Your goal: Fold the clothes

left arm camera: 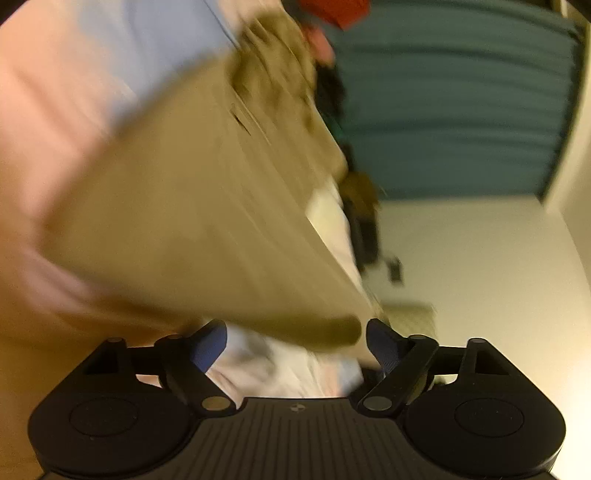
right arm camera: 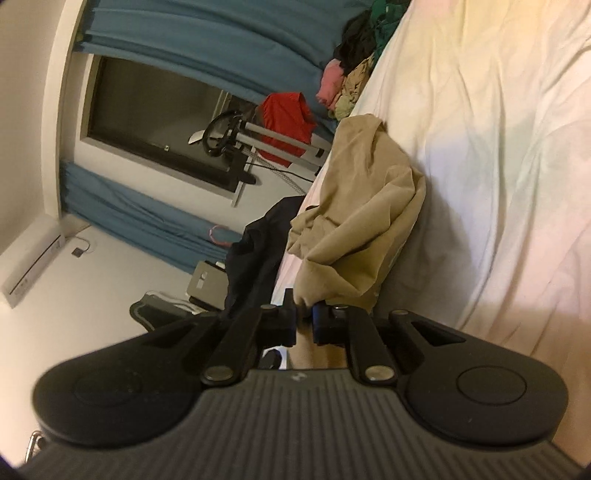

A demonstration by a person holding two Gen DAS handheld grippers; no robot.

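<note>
khaki trousers hang bunched over the white bed, pinched at one edge by the right hand-held gripper, while the left hand-held gripper gapes wide beside the cloth and should catch the matching corner squarely.

bed | white sheet | tan garment, clothes pile

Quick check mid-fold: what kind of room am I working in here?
Most likely a bedroom. The tan garment lies on a bed with a rumpled white sheet, teal curtains frame a dark window, and more clothes are piled at the bed's far end.
</note>
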